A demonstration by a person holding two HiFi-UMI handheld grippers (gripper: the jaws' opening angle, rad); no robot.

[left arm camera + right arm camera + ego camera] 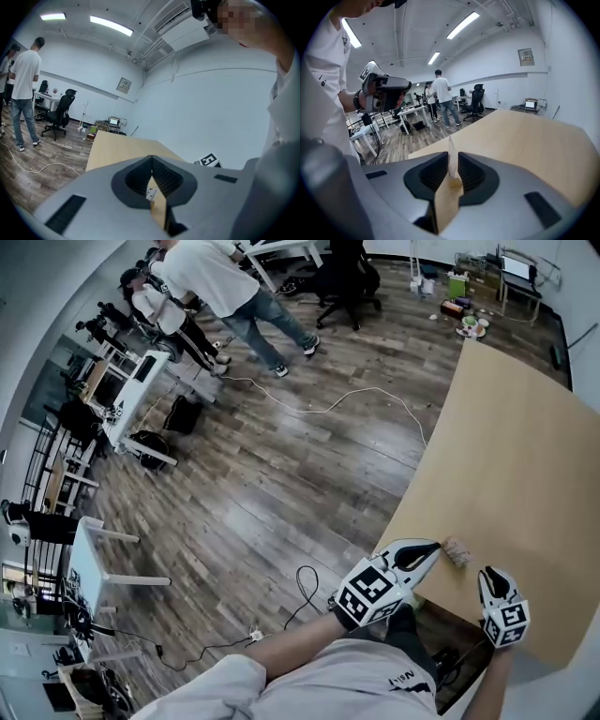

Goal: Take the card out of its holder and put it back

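A small pale card holder (457,552) sits at the near edge of the light wooden table (525,456). My left gripper (436,549) has its tips at the holder's left end. In the left gripper view its jaws (152,159) meet at the tips, and a small metal clip (151,193) of the holder shows in the gap behind them. To the right and nearer me, my right gripper (494,575) is apart from the holder. In the right gripper view it (453,157) is shut on a thin pale card (452,150) that stands edge-on above the tips.
The table's near-left edge (412,493) drops to a wood floor with a white cable (328,409). People (225,277) stand at the far side by an office chair (347,277). White desks (141,390) line the left. My left gripper (386,91) shows in the right gripper view.
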